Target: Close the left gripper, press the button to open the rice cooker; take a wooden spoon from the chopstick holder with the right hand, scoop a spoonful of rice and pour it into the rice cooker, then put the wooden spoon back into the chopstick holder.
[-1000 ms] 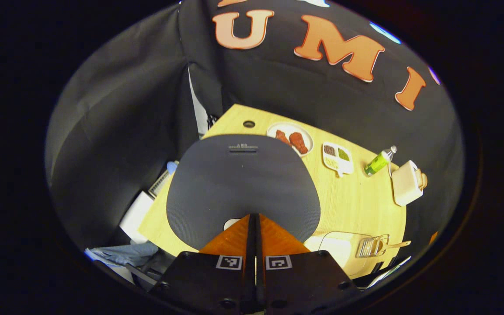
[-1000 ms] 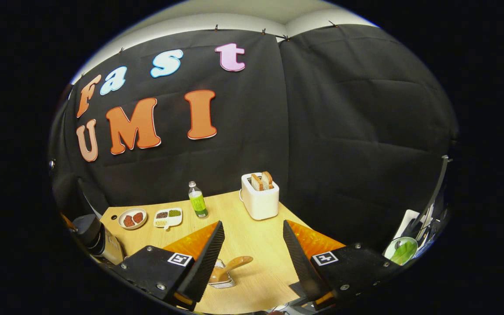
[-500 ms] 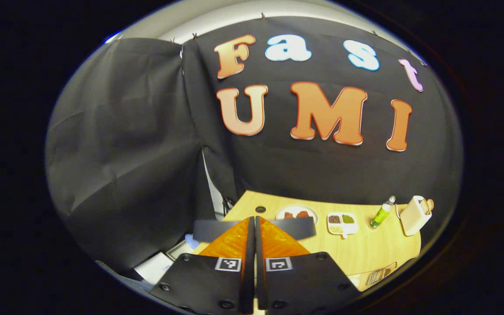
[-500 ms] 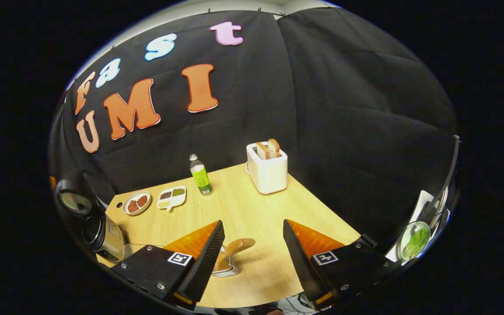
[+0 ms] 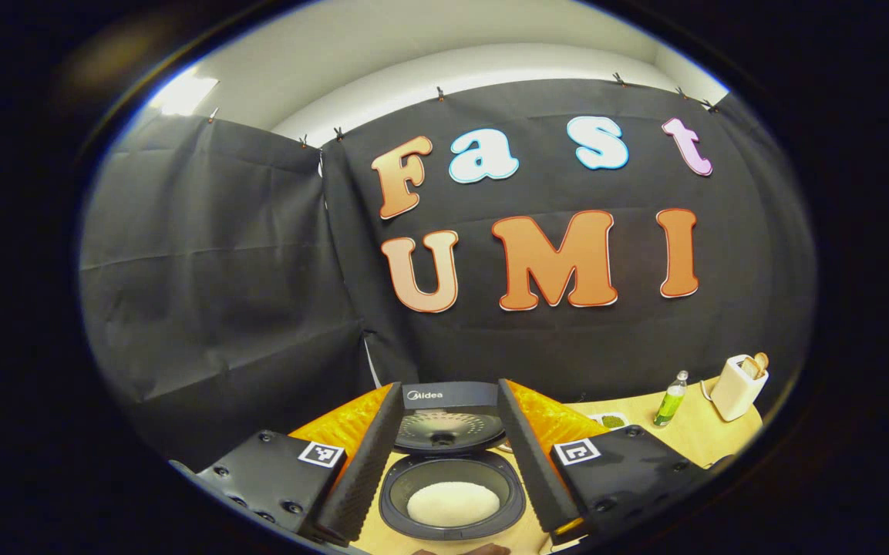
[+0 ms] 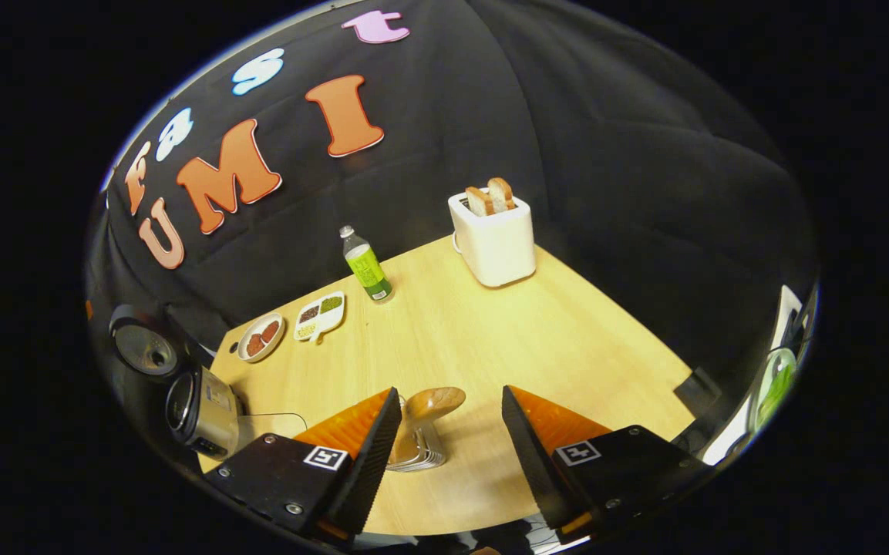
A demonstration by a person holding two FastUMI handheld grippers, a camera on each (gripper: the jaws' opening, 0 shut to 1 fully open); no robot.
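In the left gripper view the rice cooker [image 5: 452, 493] stands open just below and ahead, its lid [image 5: 448, 416] raised and white rice in the inner pot [image 5: 452, 502]. My left gripper [image 5: 448, 389] is open above it, holding nothing. In the right gripper view a wooden spoon [image 6: 432, 402] stands head up in a wire chopstick holder [image 6: 417, 455]. My right gripper [image 6: 450, 395] is open, and the spoon's head shows in the gap between the fingers, nearer the left one, untouched. The open rice cooker [image 6: 205, 412] sits at the table's left edge.
A white toaster [image 6: 494, 239] with bread, a green bottle [image 6: 367, 266], a divided dish [image 6: 319, 314] and a plate of food [image 6: 259, 338] line the back of the wooden table [image 6: 537, 339]. A clear container's rim [image 6: 278, 420] lies beside the cooker.
The left gripper went from shut to open and drew up and back from the cooker, whose lid swung up. The right gripper came down closer over the spoon.
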